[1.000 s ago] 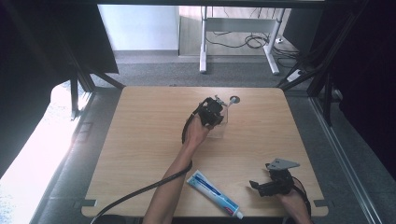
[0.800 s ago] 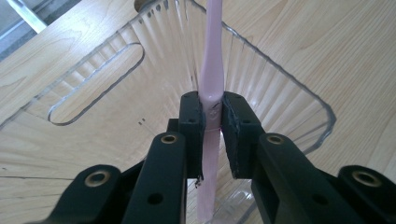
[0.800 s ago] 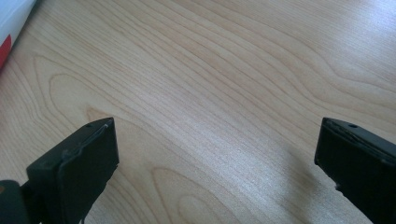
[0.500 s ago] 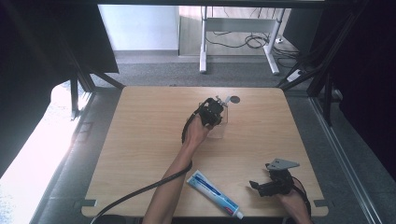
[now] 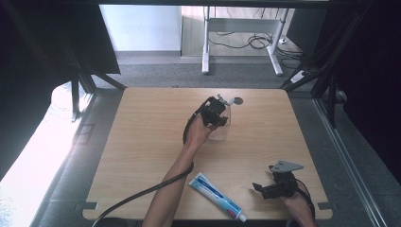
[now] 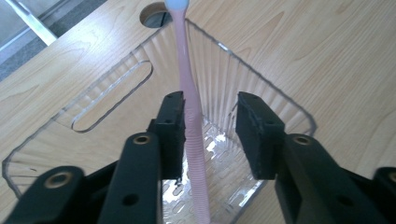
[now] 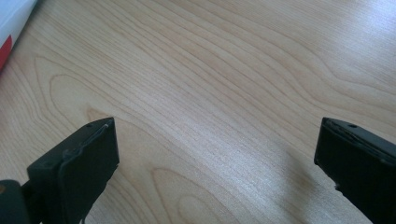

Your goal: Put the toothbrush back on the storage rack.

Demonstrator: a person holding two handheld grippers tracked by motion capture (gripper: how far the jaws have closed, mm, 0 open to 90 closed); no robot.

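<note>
Right gripper [image 7: 215, 172] jaws spread wide over bare wooden table [image 7: 224, 84]

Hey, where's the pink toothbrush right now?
The pink toothbrush stands in the clear holder at the table's far middle, near the round hole, between the left gripper's fingers.

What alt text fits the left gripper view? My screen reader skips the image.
A pink toothbrush stands in a clear ribbed holder on a wooden table, between the jaws of the left tool, which have just been opening. It leans on one jaw, clear of the other.
</note>
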